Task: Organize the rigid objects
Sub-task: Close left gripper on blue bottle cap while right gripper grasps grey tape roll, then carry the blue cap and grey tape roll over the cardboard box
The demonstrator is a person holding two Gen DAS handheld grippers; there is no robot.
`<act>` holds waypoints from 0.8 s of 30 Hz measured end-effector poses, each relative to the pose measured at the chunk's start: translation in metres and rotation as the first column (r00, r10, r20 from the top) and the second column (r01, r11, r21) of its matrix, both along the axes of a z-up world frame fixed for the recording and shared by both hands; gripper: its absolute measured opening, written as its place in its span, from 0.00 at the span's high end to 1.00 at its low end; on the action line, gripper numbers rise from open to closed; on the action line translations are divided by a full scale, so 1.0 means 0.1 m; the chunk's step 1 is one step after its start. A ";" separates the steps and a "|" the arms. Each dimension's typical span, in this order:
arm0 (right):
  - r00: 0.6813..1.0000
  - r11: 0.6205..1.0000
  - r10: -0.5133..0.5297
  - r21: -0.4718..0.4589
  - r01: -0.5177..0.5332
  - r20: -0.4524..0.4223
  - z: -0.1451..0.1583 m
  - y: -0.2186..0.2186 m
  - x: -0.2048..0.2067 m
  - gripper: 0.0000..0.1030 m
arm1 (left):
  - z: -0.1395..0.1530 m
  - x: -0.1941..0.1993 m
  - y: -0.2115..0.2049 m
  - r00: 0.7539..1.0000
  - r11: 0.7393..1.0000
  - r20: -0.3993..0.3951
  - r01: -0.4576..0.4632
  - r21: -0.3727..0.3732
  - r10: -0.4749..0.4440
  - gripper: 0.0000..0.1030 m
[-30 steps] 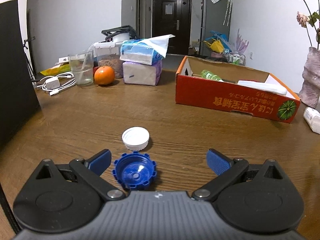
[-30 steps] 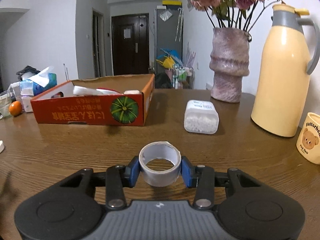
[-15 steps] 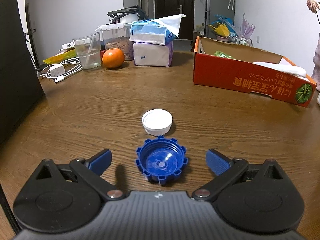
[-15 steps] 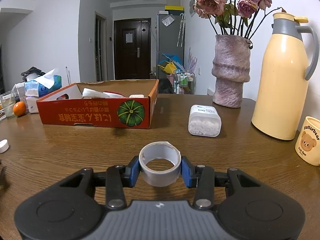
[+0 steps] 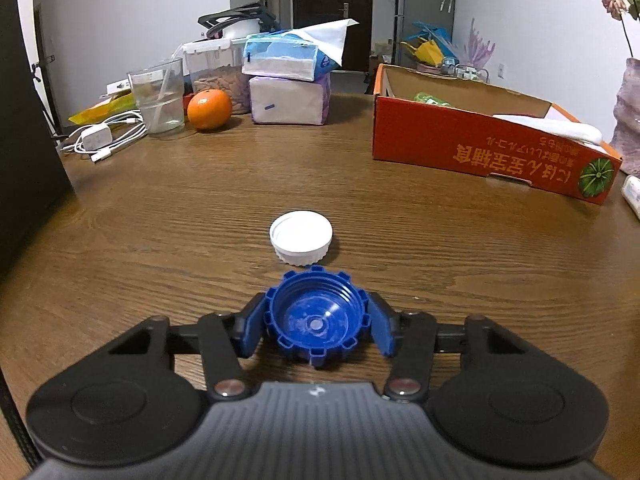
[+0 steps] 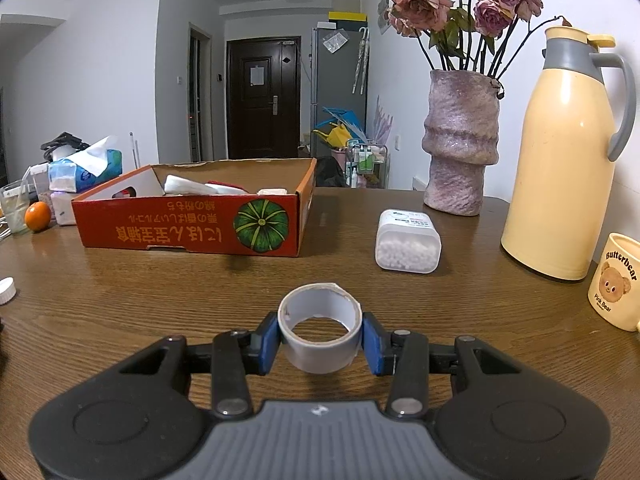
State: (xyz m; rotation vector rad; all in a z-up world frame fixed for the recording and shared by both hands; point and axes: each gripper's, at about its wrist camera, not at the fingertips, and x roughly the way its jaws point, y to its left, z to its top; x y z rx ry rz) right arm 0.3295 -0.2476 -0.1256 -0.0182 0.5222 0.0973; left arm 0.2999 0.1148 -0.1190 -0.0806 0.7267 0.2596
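My left gripper (image 5: 317,326) is shut on a blue ridged bottle cap (image 5: 317,316), open side up, low over the wooden table. A white cap (image 5: 301,237) lies on the table just beyond it. My right gripper (image 6: 320,338) is shut on a grey tape roll (image 6: 319,332) and holds it above the table. An open red cardboard box (image 5: 480,148) with several items inside stands at the right of the left wrist view; in the right wrist view the box (image 6: 188,228) stands ahead to the left. The white cap (image 6: 6,290) shows at the far left edge.
At the back left stand tissue packs (image 5: 288,80), an orange (image 5: 209,109), a glass (image 5: 159,96) and a charger with cable (image 5: 100,138). On the right stand a white pill box (image 6: 408,240), a vase (image 6: 460,140), a yellow thermos (image 6: 568,160) and a bear mug (image 6: 616,280).
My left gripper has closed its fingers onto the blue cap. My right gripper has kept its hold on the tape roll and its view has shifted slightly.
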 end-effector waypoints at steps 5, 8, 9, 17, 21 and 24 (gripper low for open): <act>1.000 1.000 0.007 0.003 -0.007 0.009 0.01 0.01 -0.03 0.59 | 0.01 -0.01 -0.02 1.000 1.000 0.003 0.016 -0.010 -0.016 0.48; 1.000 1.000 0.014 0.006 -0.014 0.015 0.02 0.03 -0.05 0.59 | 0.04 -0.04 -0.03 0.999 1.000 0.023 0.023 -0.005 -0.023 0.48; 1.000 1.000 0.016 0.008 -0.016 0.017 0.03 0.04 -0.06 0.59 | 0.06 -0.05 -0.04 0.999 1.000 0.031 0.025 -0.005 -0.025 0.48; 0.999 0.999 0.024 0.028 -0.025 0.039 0.07 0.13 -0.15 0.59 | 0.21 -0.18 -0.14 0.993 0.999 0.104 0.044 0.020 -0.046 0.48; 0.998 0.998 0.040 0.036 -0.042 0.053 0.12 0.24 -0.20 0.59 | 0.29 -0.23 -0.22 0.988 0.998 0.136 0.063 0.029 -0.066 0.48; 0.996 0.997 0.058 0.041 -0.061 0.065 0.15 0.34 -0.23 0.59 | 0.36 -0.25 -0.27 0.985 0.997 0.156 0.075 0.031 -0.079 0.48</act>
